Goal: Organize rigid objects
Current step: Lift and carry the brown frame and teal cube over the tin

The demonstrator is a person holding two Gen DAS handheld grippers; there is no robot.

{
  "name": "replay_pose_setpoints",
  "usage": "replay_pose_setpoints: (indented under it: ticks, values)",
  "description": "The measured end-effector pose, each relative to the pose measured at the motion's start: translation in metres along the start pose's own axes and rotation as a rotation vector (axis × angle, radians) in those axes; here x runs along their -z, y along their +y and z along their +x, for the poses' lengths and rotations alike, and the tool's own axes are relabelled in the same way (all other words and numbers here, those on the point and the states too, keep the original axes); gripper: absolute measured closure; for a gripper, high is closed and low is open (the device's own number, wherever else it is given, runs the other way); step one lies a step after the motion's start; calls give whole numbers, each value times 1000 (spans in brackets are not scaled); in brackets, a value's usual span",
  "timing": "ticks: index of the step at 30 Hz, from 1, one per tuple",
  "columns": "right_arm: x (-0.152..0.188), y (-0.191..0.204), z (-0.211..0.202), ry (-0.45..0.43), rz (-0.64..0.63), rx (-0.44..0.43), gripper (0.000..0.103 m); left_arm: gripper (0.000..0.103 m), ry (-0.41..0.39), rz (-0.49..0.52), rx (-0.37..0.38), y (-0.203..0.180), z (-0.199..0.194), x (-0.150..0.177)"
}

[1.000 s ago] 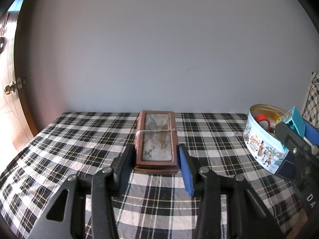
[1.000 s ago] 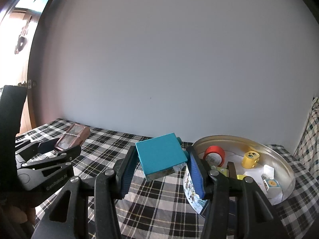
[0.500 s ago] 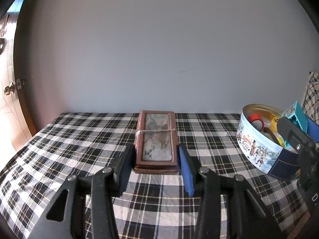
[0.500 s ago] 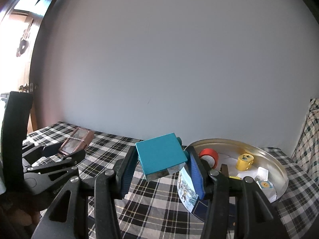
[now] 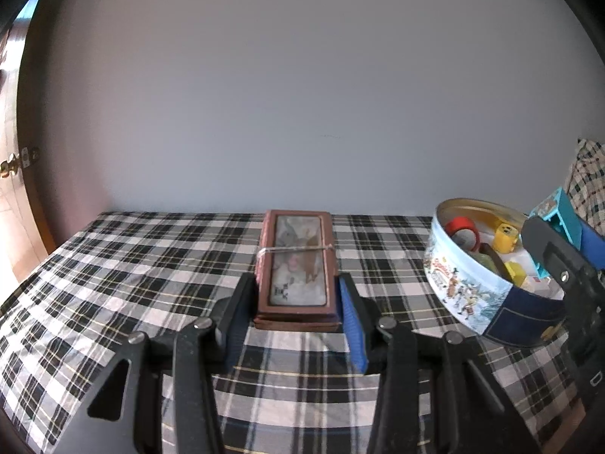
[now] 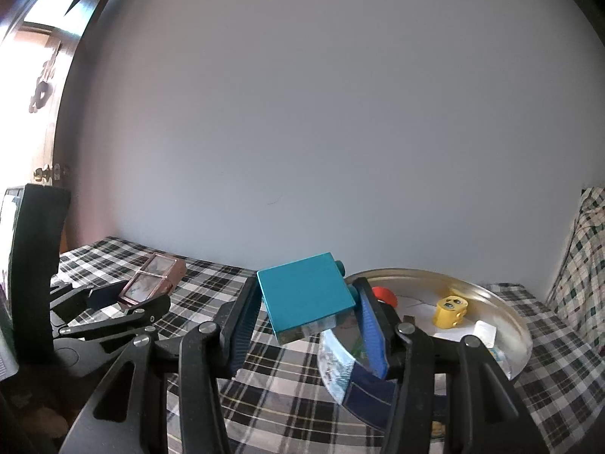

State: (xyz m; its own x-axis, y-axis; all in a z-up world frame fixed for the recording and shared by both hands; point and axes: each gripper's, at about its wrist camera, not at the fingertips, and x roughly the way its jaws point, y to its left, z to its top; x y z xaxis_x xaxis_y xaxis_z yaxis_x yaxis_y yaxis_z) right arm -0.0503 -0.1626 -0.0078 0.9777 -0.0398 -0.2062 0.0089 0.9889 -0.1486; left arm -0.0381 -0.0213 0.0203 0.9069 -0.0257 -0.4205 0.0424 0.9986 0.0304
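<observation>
My left gripper (image 5: 296, 283) is shut on a brown wooden box (image 5: 296, 265) with a picture lid and a band around it, holding it by its long sides over the checked bed. The right wrist view shows that box (image 6: 151, 278) in the left gripper (image 6: 140, 295) at the left. A teal box (image 6: 306, 295) sits tilted in my right gripper (image 6: 306, 291), which is shut on it just left of a round printed tin (image 6: 522, 340). The left wrist view shows the tin (image 5: 472, 302) at the right, with the right gripper (image 5: 573, 240) and teal box (image 5: 563, 215) beside it.
The tin holds a red tape roll (image 5: 463, 229), a yellow toy (image 6: 452, 310) and other small pieces. The checked bedspread (image 5: 151, 265) runs back to a plain wall. A door with a brass knob (image 5: 9, 166) stands at the left, a plaid pillow (image 6: 590, 265) at the right.
In the left wrist view the tin and the right gripper have slid leftward, so the left gripper with the brown box has moved toward them. The right gripper has hardly shifted.
</observation>
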Motion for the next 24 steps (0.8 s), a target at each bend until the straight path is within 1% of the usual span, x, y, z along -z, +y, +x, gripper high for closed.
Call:
replay_pose_setpoints:
  ticks: [6, 13, 24]
  values:
    - [3, -13, -6, -15, -24, 42, 50, 60, -14, 8, 22, -18, -5, 0]
    - [3, -37, -8, -24, 7, 83, 51, 60, -35, 19, 44, -38, -11, 0]
    - [2, -65, -11, -40, 42, 130, 51, 60, -56, 26, 87, -65, -14, -3]
